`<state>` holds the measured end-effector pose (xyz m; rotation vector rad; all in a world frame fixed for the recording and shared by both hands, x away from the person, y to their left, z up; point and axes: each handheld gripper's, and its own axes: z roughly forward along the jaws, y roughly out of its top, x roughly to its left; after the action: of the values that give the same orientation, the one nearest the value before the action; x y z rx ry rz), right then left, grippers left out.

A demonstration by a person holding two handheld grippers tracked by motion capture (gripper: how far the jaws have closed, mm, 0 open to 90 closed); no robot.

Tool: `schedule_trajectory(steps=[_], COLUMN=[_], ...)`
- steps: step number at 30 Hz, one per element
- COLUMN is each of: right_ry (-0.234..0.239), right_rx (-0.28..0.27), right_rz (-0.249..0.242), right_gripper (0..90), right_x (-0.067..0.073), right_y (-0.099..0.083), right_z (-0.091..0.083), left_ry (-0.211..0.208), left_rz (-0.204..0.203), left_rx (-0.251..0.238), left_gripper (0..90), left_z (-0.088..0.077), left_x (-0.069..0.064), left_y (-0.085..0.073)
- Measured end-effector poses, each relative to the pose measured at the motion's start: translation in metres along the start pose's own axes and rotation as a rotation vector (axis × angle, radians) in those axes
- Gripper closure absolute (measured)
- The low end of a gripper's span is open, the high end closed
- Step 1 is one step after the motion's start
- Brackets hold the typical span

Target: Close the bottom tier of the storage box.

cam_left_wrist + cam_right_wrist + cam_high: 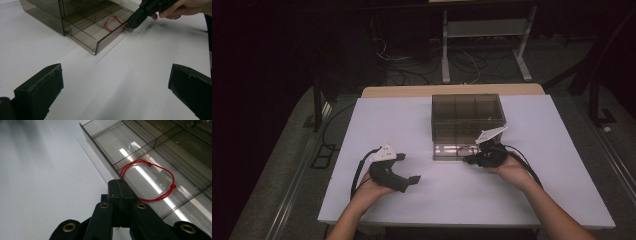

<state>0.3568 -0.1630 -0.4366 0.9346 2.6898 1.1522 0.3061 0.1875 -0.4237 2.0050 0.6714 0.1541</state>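
Drawer of the smoky box stands pulled out on the bench, a red cord bracelet lying inside. Right tool is clamped on its front wall; slide it straight and slowly so the box does not shift. Left tool rests low with its jaws wide apart, well apart from the drawer.
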Motion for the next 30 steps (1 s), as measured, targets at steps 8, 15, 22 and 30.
schedule_trajectory(steps=[8,15,22,30], right_ry=[-0.009,-0.014,-0.022,-0.04], right_rx=[-0.006,-0.01,-0.014,-0.021], right_rz=[0.004,0.01,0.009,0.018], right_gripper=[89.4,89.4,89.5,89.4], right_x=[-0.0022,-0.0044,-0.0062,-0.0089], right_y=[0.0016,0.003,0.0046,0.0077], right_z=[0.0012,0.0024,0.0036,0.006], left_ry=[0.0,-0.002,-0.002,-0.002], left_rz=[-0.001,-0.001,-0.002,-0.003], left_rx=[0.0,0.0,0.002,0.003], left_gripper=[0.0,0.0,0.0,0.0], left_z=[0.0,0.0005,0.0007,0.001], left_x=[0.0,0.0003,0.0004,0.0004], left_y=[0.0,-0.0001,-0.0001,-0.0001])
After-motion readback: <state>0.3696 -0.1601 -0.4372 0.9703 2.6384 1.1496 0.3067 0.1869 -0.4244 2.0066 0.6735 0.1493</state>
